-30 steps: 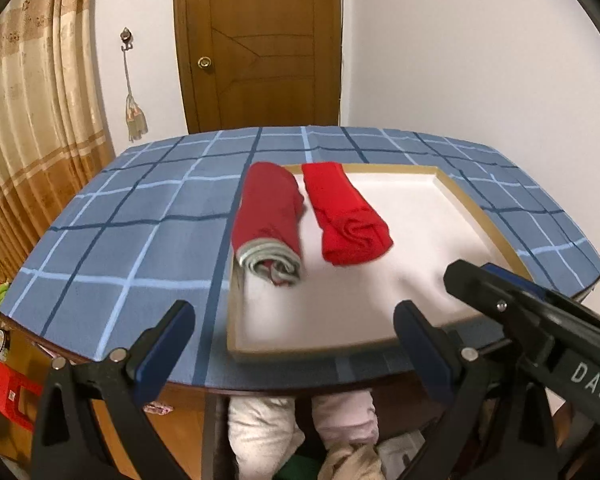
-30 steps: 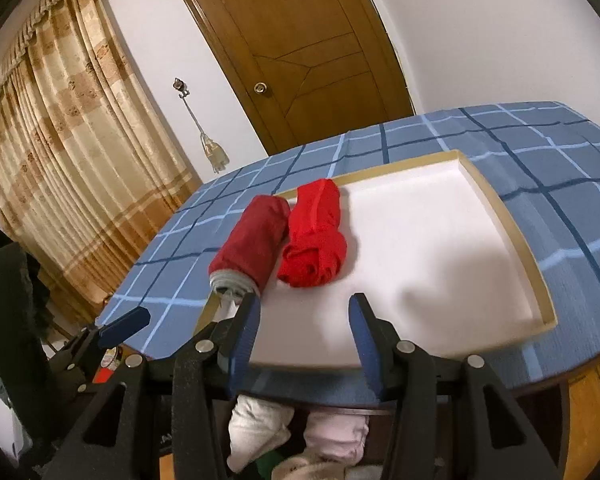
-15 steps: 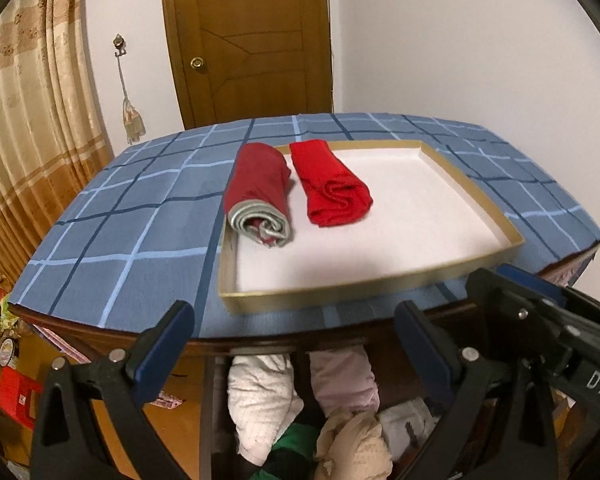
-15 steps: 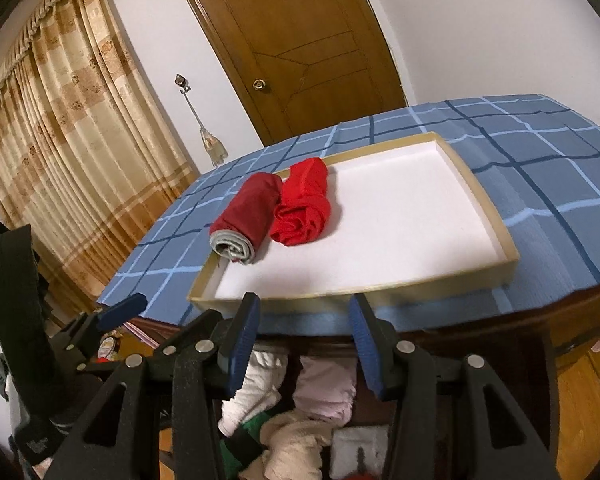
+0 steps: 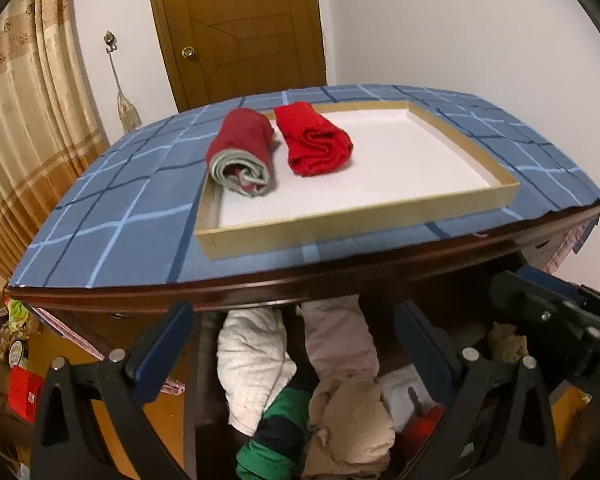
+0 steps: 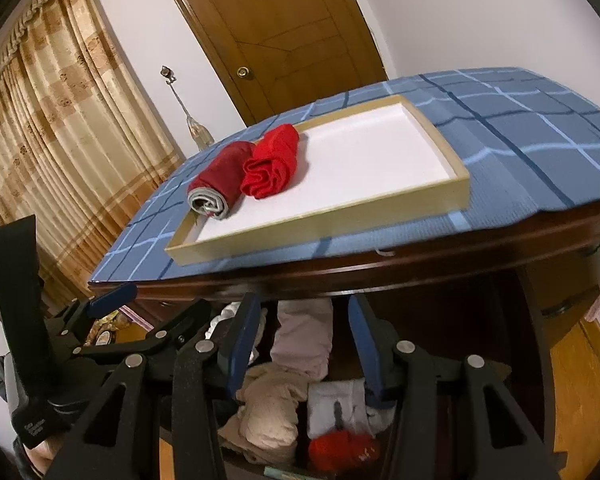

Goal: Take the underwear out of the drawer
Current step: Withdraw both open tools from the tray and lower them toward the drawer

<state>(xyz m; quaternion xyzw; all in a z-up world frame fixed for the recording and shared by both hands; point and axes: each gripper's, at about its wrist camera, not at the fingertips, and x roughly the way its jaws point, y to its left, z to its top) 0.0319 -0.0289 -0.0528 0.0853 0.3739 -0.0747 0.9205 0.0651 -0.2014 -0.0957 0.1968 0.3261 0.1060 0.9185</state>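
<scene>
Under the table's front edge an open drawer (image 5: 192, 380) holds several rolled garments: a white dotted roll (image 5: 252, 360), a pink roll (image 5: 336, 344), a green one (image 5: 276, 440), a beige one (image 6: 268, 408) and a red one (image 6: 340, 448). My left gripper (image 5: 292, 336) hangs open above them, nothing between its fingers. My right gripper (image 6: 306, 340) also stands open over the drawer, empty, with the pink roll (image 6: 304, 340) behind it. On the table, a shallow tray (image 5: 340, 220) holds a dark red roll (image 5: 242, 152) and a bright red roll (image 5: 316, 144).
The dark wooden table edge (image 6: 380, 268) with its blue checked cloth (image 5: 120, 220) overhangs the drawer. A brown door (image 5: 240, 28) and a curtain (image 6: 60, 120) stand behind. My right gripper's body (image 5: 560, 332) sits close beside the left one. Clutter lies on the floor at left.
Both grippers have sunk from tray level to below the table edge. The drawer's garments have come into view between the fingers. The jaws have kept their width.
</scene>
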